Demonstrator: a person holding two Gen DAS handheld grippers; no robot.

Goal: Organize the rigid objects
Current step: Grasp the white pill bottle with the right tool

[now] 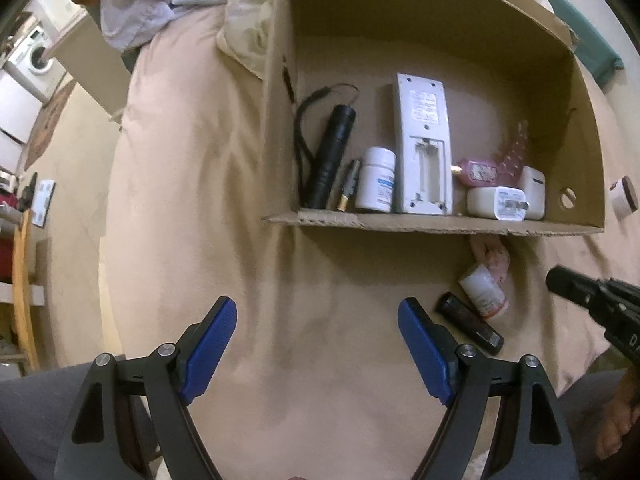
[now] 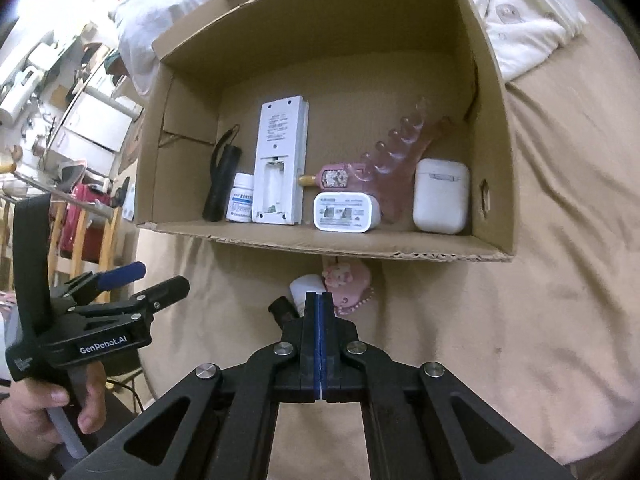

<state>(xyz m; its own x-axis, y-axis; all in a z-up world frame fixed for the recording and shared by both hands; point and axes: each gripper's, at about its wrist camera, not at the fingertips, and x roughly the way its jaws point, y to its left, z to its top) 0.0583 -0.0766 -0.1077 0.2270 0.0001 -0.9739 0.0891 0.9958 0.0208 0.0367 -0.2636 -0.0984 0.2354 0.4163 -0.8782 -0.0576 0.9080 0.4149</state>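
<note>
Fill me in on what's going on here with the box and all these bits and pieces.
A person is sorting small items into a cardboard box on a bed, a gripper in each hand. A remote, flashlight, pill bottle, charger and earbud case already line its near wall. The left gripper is open and empty; the right gripper is shut, holding nothing. Outside the box lie another white bottle, a dark tube and a pink trinket.

Both wrist views look forward and down from nearby — sharing the cardboard box [image 1: 436, 226] [image 2: 320, 246] on the beige bedcover [image 1: 192, 200] [image 2: 560, 280].
</note>
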